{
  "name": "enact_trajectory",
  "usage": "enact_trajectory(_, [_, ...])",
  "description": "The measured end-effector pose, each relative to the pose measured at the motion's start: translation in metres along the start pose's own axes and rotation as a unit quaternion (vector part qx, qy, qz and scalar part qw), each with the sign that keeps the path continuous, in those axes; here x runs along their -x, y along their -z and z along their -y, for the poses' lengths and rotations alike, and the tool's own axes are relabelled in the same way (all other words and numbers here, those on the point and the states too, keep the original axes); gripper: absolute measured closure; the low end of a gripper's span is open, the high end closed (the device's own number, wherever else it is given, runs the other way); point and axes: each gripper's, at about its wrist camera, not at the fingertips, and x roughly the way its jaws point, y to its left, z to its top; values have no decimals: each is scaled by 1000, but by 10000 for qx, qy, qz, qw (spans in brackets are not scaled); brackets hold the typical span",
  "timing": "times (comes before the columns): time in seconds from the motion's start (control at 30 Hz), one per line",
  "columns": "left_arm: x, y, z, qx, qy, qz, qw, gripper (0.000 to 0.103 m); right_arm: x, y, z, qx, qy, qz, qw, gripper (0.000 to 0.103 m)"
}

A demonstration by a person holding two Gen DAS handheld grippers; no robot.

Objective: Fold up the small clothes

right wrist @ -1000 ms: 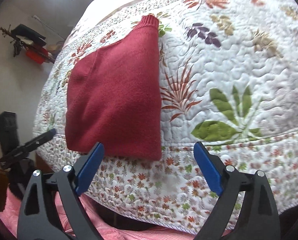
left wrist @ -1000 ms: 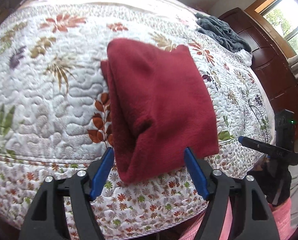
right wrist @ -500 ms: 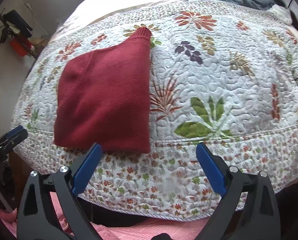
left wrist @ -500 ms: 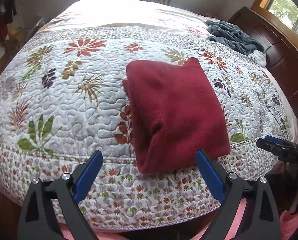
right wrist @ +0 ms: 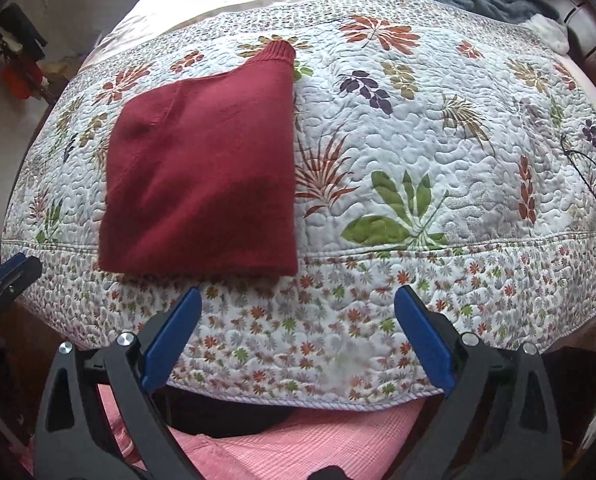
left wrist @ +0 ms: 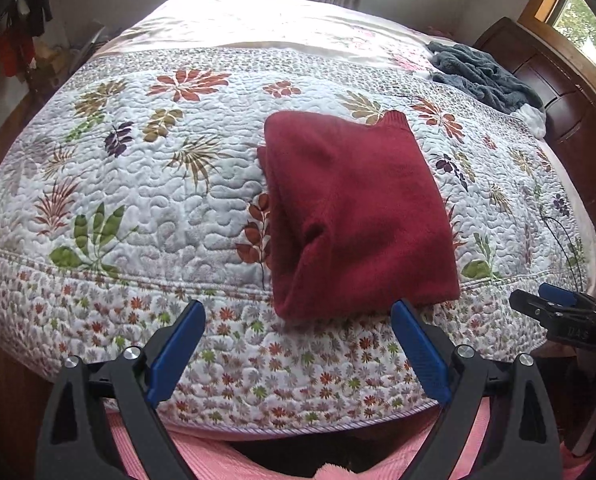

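Right wrist alone shows red sweater (right wrist: pixel 202 176) ribbed cuff (right wrist: pixel 278 50).

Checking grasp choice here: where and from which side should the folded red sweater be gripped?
Probably the near edge of the red sweater, approached from the bed's front side. Its stacked layers end there by the quilt's border, facing the open left gripper, so one pinch could catch them all.

Only one marking shows: faint raised letters on the right gripper (left wrist: pixel 559 312), at the right edge of the left wrist view, too blurred to read.
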Motion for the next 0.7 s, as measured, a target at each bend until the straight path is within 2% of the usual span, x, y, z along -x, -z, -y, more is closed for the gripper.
enact_trajectory(0.23, [8, 11, 8, -99, -205, -116, 9997, 9, 11, 7, -12, 29, 63, 24, 10000, 7])
enact_trajectory(0.7, [36, 16, 13, -340, -696, 206, 9968, 9, 23, 18, -25, -2, -4, 25, 10000, 7])
